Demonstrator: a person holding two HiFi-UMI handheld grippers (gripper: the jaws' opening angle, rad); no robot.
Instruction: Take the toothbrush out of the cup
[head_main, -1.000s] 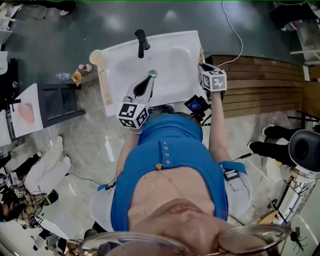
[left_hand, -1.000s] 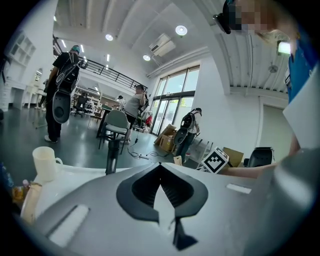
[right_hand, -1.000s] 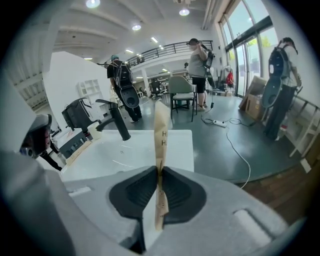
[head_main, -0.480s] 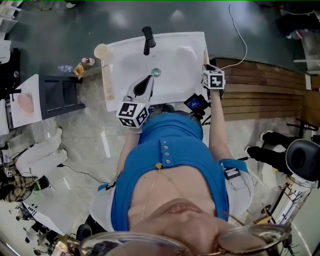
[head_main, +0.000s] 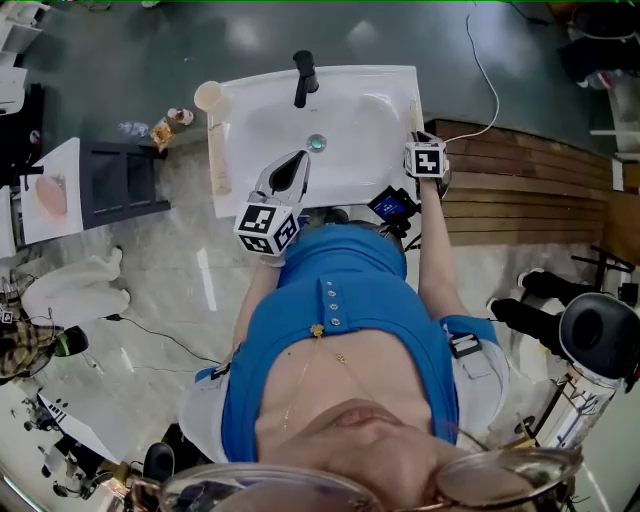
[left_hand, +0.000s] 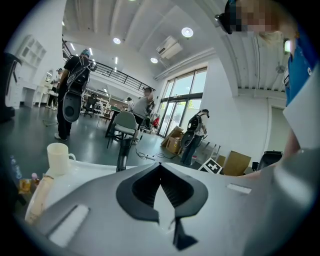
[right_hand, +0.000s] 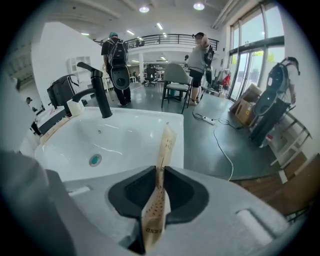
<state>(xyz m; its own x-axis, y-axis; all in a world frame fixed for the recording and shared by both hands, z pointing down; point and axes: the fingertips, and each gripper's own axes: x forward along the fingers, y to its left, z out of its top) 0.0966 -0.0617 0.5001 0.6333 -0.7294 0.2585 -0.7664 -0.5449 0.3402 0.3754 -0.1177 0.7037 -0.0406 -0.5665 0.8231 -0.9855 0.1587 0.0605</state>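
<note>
1. A person stands at a white sink (head_main: 365, 105) with a gripper in each hand.
2. The right gripper (head_main: 415, 138) is at the right edge of the sink and tilts downward.
3. In the right gripper view, the toothbrush (right_hand: 165, 145), still in its tan paper wrapper, stands on edge between the two fingers (right_hand: 182, 192). It runs back through the slot between them towards the camera.
4. The right jaws are opening, but at the tips the dark pads sit against the wrapper on both sides, so it is pinched there.
5. The free end of the toothbrush sticks out past the fingertips, over the right side of the basin near the rim.
6. The cup (head_main: 208, 96) stands upright on the far left corner of the sink, well apart from the toothbrush and from both grippers.
7. A second long tan packet (head_main: 217, 155) lies along the left rim, just in front of the cup.
8. The left gripper (head_main: 298, 165) hangs over the near part of the basin, nearly level. Its jaws are pressed together with nothing between them.
9. The black faucet (head_main: 303, 78) stands at the middle of the far rim, and the drain (head_main: 317, 143) lies between it and the left gripper's tips.
</note>
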